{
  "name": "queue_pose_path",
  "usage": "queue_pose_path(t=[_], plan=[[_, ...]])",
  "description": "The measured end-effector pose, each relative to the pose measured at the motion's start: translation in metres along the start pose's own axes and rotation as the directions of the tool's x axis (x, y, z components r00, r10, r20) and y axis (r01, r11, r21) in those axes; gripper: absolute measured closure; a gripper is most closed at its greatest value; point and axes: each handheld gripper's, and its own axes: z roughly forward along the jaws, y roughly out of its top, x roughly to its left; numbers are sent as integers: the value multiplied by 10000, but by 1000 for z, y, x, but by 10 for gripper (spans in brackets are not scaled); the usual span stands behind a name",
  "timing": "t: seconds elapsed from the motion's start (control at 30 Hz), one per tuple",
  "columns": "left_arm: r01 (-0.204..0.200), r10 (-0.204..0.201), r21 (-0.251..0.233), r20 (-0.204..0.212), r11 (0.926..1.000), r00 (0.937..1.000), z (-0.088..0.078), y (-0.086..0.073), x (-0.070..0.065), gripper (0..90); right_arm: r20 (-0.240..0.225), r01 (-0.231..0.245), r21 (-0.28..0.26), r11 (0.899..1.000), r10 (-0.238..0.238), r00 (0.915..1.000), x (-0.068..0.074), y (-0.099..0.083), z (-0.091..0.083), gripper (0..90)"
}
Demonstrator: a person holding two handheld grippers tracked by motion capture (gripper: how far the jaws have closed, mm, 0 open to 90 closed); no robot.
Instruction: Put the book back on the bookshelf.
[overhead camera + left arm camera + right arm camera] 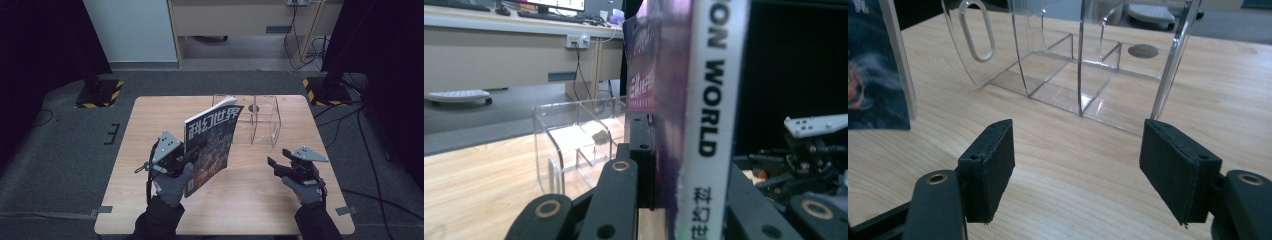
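A magazine (212,140) with a dark illustrated cover and white Chinese title stands upright and tilted above the table, held at its spine by my left gripper (192,155). In the left gripper view the white spine (711,115) reading "WORLD" runs up between the black jaws, which are shut on it. A clear acrylic file holder (257,122) with dividers stands on the far middle of the table, just behind the magazine. My right gripper (272,165) hovers over the right side of the table, open and holding nothing; its pads (990,167) frame the holder (1083,65) ahead.
The wooden table (150,130) has bare room at left and front. Dark stands with yellow-black striped bases (100,92) sit on the floor beyond both far corners. Cables trail on the floor at right. A desk stands further back.
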Motion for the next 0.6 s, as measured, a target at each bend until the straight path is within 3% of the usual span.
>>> queue_pose_path(t=[0.33, 0.6], plan=[[-25, 23, -91, -167, 10000, 9999, 19, 10, 3, 820, 189, 160, 842, 9963, -176, 9997, -8, -16, 5, 214], [-60, 47, -279, -448, 9996, 9990, 29, 15, 6, 820, 708, 47, 1568, 9876, -159, 9974, -18, -28, 6, 149]])
